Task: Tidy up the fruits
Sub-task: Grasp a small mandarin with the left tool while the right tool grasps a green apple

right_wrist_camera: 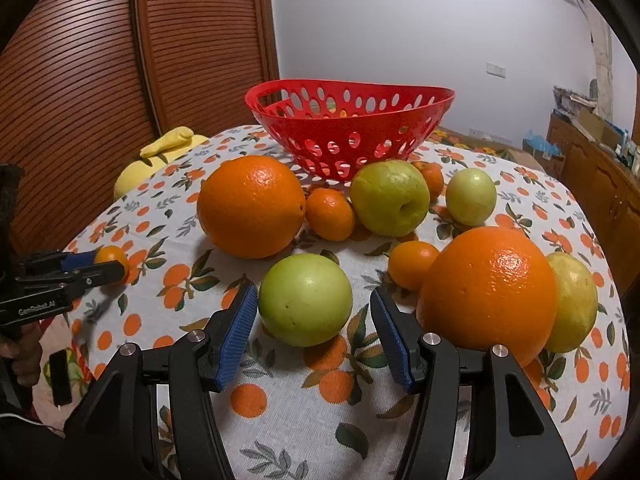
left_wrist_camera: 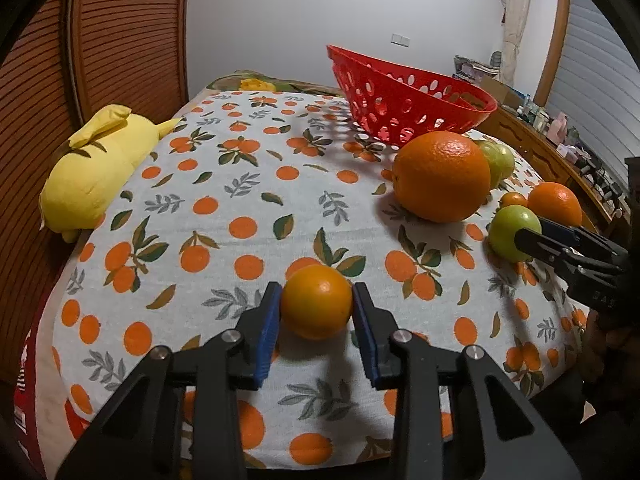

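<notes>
My left gripper [left_wrist_camera: 316, 300] is shut on a small orange [left_wrist_camera: 317, 302] that rests on the fruit-print tablecloth [left_wrist_camera: 240, 184]; it also shows in the right wrist view [right_wrist_camera: 112, 258]. My right gripper [right_wrist_camera: 314, 300] is open around a green apple [right_wrist_camera: 306, 300], its pads a little apart from the fruit; the apple also shows in the left wrist view [left_wrist_camera: 514, 232]. A red perforated basket [right_wrist_camera: 344, 132] stands at the back, and looks empty as far as I can see. Two big oranges [right_wrist_camera: 252, 206] [right_wrist_camera: 490, 292], small oranges and more green fruit lie between.
A yellow plush toy [left_wrist_camera: 96, 168] lies at the table's left edge by a wooden slatted door [left_wrist_camera: 120, 32]. A wooden sideboard [right_wrist_camera: 600, 176] with clutter runs along the right wall. A yellow-green fruit [right_wrist_camera: 574, 300] sits behind the near big orange.
</notes>
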`<state>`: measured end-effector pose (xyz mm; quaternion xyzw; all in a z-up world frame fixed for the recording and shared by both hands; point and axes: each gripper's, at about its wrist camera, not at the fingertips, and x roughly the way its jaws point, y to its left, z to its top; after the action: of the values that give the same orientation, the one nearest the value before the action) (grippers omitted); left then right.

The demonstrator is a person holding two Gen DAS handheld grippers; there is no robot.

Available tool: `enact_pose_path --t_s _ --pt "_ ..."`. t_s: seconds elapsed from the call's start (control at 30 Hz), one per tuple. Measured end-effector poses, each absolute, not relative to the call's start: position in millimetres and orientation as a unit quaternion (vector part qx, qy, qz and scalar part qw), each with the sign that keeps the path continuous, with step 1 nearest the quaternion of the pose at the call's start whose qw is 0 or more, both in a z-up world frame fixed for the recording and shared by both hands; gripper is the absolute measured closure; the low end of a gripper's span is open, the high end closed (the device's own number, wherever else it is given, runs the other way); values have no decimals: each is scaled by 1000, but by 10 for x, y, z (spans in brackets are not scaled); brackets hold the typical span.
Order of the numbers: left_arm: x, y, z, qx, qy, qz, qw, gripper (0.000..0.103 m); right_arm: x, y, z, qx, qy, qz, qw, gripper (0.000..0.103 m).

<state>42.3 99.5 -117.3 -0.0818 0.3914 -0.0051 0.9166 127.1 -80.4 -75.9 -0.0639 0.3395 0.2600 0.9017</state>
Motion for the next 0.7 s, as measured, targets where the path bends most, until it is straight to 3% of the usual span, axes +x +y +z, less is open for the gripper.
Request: enact_pose_path --t_s 0.57,0.7 --pt "466 877 -957 -72 367 -27 927 69 1338 -542 -820 -123 355 232 897 43" --pt "463 878 -942 -71 364 -28 928 69 1348 -510 -852 -143 357 216 897 50"
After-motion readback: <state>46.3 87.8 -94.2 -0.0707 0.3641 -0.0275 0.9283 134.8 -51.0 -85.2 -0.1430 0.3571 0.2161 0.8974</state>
